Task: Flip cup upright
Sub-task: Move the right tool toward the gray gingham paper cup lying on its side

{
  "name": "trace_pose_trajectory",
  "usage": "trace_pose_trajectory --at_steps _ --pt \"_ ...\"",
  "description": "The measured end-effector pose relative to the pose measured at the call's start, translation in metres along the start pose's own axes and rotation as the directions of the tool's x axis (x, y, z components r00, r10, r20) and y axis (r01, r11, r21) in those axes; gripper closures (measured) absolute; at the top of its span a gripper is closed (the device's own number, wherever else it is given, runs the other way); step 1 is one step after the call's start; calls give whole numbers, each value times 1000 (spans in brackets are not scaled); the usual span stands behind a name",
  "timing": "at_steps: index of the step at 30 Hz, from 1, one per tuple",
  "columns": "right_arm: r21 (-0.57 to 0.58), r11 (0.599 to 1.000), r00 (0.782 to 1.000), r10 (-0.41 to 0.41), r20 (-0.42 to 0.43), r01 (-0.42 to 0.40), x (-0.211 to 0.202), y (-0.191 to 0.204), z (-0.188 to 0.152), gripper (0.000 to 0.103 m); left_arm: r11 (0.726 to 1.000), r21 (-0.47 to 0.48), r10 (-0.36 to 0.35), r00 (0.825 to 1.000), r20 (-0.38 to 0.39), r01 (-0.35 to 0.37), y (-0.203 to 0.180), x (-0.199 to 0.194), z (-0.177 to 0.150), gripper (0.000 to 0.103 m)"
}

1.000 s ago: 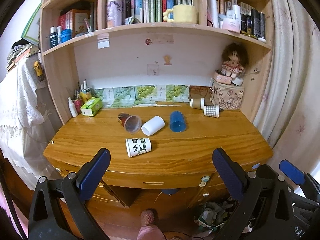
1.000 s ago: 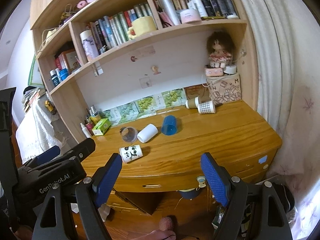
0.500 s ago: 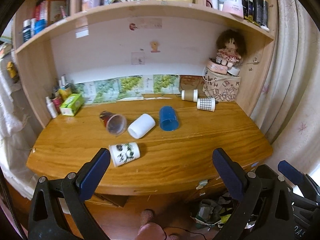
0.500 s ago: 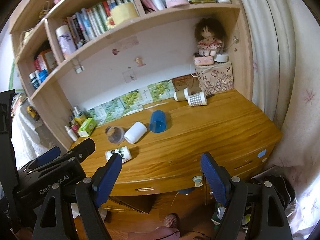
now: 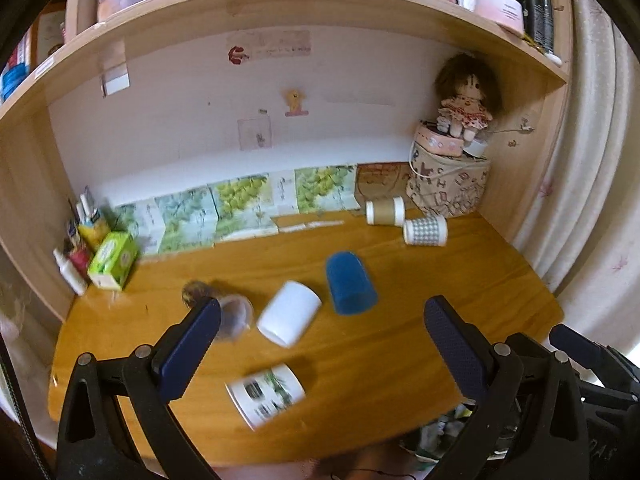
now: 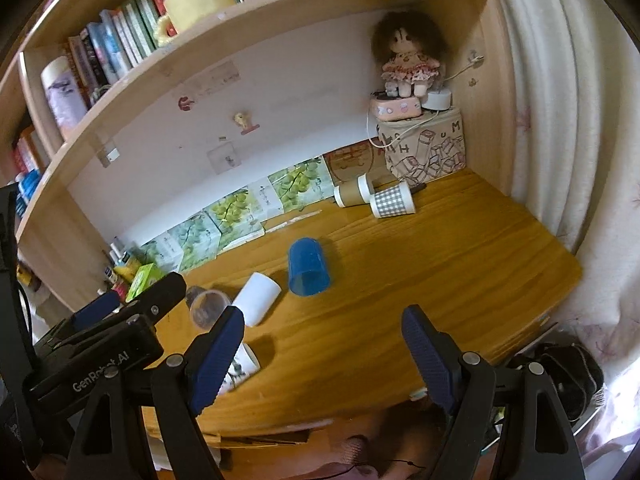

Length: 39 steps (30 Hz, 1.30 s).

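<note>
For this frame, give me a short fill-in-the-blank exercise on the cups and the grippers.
1. The blue cup lies on its ____ on the desk.
2. The cup printed with a panda lies nearest the desk's ____ edge.
3. The left gripper and right gripper both have their fingers ____, holding nothing.
4. The checked cup lies beside a ____ cup at the back.

Missing words: side; front; open; brown

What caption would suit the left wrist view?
Open left gripper above a wooden desk where six cups lie tipped over, the panda cup nearest.
</note>
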State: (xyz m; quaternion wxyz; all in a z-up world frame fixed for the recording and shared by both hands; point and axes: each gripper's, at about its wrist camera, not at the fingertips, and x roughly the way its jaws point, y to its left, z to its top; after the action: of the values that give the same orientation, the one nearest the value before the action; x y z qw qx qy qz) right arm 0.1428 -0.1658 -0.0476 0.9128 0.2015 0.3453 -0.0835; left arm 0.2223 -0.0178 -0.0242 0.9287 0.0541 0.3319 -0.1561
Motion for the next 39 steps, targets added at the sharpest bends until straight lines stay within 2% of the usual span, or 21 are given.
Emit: trace_pose_trajectory --at_steps 9,19,25,30,33,39 --pt "69 998 996 18 -82 -12 53 27 18 21 999 39 -35 999 1 35 34 35 19 2" --pt "222 975 980 44 -195 1 91 11 30 21 998 54 -43 999 -29 45 27 58 23 2" --pt "342 940 955 106 -278 -4 118 -22 37 21 998 65 15 999 -36 -13 11 68 29 2" --pt "416 909 924 180 -337 -25 145 -54 52 21 995 75 71 997 -33 -69 -10 75 35 2" --pt "447 893 911 219 -348 -44 160 -72 62 21 988 96 122 992 -30 -119 -23 80 38 2" --pt "499 864 879 285 -383 -62 200 -105 80 21 977 119 186 980 -73 -177 -45 94 42 2"
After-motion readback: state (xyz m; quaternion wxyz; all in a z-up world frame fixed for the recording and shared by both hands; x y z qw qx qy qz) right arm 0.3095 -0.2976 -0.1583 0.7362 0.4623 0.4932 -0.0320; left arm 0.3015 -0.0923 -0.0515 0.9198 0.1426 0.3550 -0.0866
